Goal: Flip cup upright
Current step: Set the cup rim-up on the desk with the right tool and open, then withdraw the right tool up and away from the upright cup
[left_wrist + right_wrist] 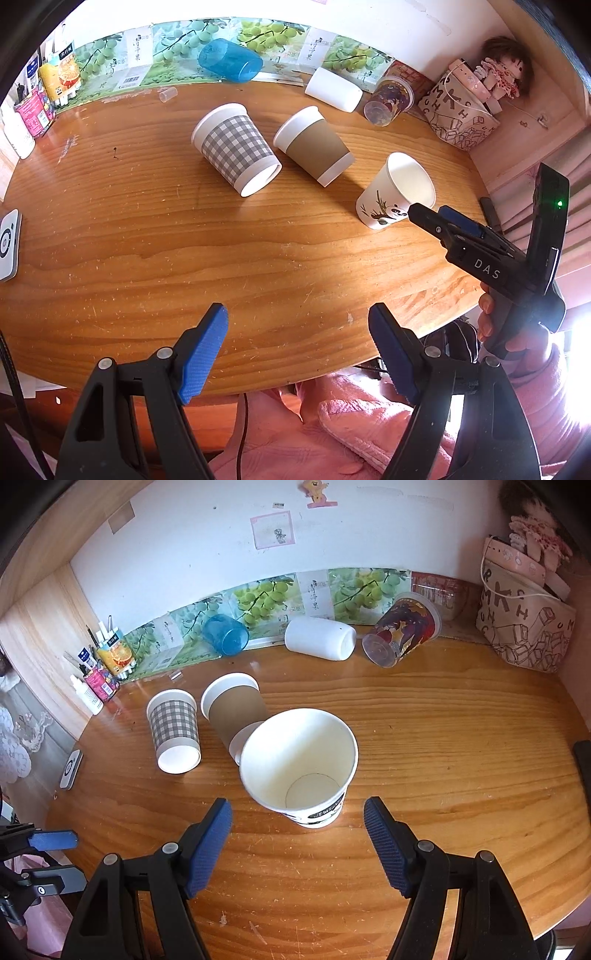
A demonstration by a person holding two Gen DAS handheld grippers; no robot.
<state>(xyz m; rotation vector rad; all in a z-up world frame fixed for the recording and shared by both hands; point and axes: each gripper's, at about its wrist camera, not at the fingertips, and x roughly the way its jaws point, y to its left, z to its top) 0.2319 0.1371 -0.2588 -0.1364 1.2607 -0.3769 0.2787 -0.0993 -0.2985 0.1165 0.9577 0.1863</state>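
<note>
A white paper cup with a panda print (397, 192) (301, 766) stands upright on the wooden table (184, 251), mouth up and empty. My right gripper (297, 830) is open, its blue pads just in front of the cup and not touching it; it also shows in the left wrist view (430, 214) beside the cup. A grey checked cup (236, 147) (173, 731) and a brown-sleeved cup (314, 146) (234, 716) lie on their sides. My left gripper (297, 339) is open and empty over the table's near edge.
Along the back wall lie a blue plastic cup (231, 61), a white cup (332, 94) and a printed clear cup (388, 101), all on their sides. A patterned bag (458, 114) stands at back right. Bottles (33, 107) stand at back left. A white device (8, 243) lies at the left edge.
</note>
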